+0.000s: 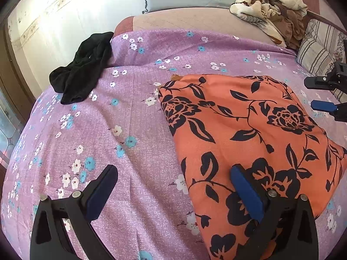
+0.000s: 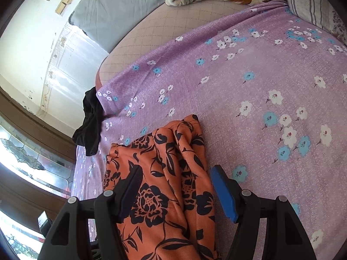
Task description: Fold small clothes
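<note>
Left wrist view is showing the orange floral garment lying folded on the purple bedsheet, both the left gripper and right gripper hovering spread apart, gripping nothing.

Counting of the things lying on the bed

One orange flowered garment, one black garment at the left edge, one cream leaf-print blanket and one striped pillow are lying on one purple bedsheet.

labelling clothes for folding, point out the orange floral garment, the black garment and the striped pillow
orange floral garment (image 1: 249,117), left wrist view, middle of its top face
black garment (image 1: 84,69), left wrist view, its bunched centre
striped pillow (image 1: 318,49), left wrist view, its striped side
</note>
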The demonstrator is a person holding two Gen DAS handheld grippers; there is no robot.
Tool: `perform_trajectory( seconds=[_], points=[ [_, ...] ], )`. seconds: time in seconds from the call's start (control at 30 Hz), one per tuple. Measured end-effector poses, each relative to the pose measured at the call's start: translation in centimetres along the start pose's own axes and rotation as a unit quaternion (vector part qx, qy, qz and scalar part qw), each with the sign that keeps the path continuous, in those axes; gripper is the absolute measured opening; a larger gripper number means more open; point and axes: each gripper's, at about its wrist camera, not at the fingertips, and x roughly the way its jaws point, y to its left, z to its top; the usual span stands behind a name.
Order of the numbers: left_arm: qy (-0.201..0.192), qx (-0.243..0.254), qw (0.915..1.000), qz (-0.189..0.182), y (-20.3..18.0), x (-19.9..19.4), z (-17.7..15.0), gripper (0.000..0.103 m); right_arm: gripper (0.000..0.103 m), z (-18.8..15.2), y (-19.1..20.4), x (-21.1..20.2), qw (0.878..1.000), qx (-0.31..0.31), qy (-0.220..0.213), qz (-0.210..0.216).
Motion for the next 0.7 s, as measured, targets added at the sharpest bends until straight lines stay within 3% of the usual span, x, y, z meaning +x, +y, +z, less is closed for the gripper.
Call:
perform_trajectory(
  seconds=[0.13,0.33,0.47,0.57,0.7],
  points=[
    [0.008,-0.006,0.9997,-0.02,0.5,0.1,0.4,0.103,0.07,0.0,-0.7,0.2,1.0,0.017,0.02,0.004],
    [0.005,-0.055,0.9931,-0.104,2.2,-0.6,1.3,0.103,0.07,0.0,-2.0,-0.1,0.999,0.027,0.035,0.012],
    [0.017,-0.041,0.9881,-0.147,1.5,-0.3,1.5,0.103,0.07,-0.1,-2.8,-0.2,0.998,0.024,0.048,0.034],
    [0.05,-0.048,0.9806,-0.183,0.9,1.1,1.3,0.103,0.07,-0.3,-3.7,0.0,0.996,0.028,0.061,0.052],
    [0.084,-0.074,0.9629,-0.246,0.8,2.4,1.3,0.103,0.07,-0.6,-5.0,0.7,0.99,0.053,0.088,0.1]
  ],
)
